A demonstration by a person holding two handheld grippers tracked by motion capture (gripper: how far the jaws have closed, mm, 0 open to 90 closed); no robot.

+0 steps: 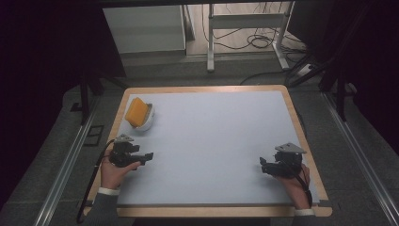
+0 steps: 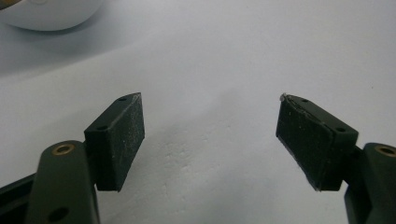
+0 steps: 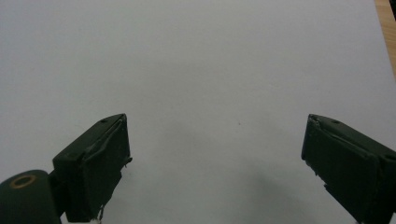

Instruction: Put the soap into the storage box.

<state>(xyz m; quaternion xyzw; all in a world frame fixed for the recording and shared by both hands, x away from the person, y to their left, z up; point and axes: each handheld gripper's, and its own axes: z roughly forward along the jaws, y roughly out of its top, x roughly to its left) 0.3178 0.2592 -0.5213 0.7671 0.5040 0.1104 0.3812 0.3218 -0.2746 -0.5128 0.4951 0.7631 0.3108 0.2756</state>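
A yellow sponge [image 1: 137, 112] sits in a white bowl [image 1: 146, 123] at the table's [image 1: 211, 136] far left. The left hand-held gripper [image 1: 149, 155], jaws apart and empty, waits just beside it; the right hand-held gripper [image 1: 263, 167], also apart, rests well away. A careless reach could tip the light bowl.

A table [image 1: 301, 127] with a light wooden rim carries a pale grey-white mat [image 1: 211, 141] that covers nearly all of its top, leaving only a thin wooden border at the edges. Near the mat's far left corner rests a white bowl [image 1: 146, 122] (its rounded white wall also shows at the top left of the left gripper view), and a yellow-orange sponge [image 1: 137, 112] sits in it, tilted and rising above the rim.
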